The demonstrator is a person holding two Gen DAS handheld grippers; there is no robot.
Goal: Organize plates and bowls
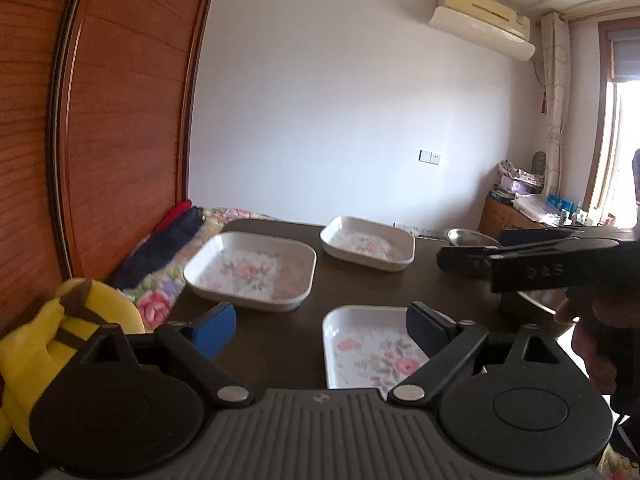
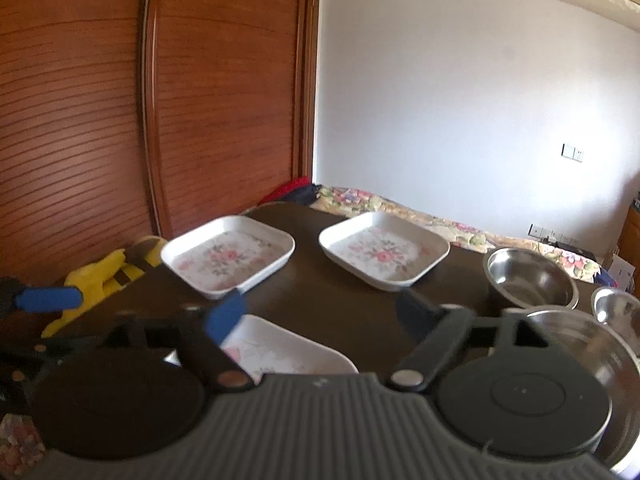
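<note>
Three plates: I see floral square plates [image 2: 228,256], [image 2: 384,250], [image 2: 280,350] on the dark table [image 2: 340,312].
Bowls: steel bowls [image 2: 532,278] at table's right.
Left gripper [image 1: 320,328]: spread, empty, above near plate.
Right gripper [image 2: 320,314]: spread, empty.

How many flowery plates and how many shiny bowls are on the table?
Flowery square plates: 3 — far left, far right, nearest.
Shiny metal bowls: 3 — back, small, big front.
Total: 6.
</note>
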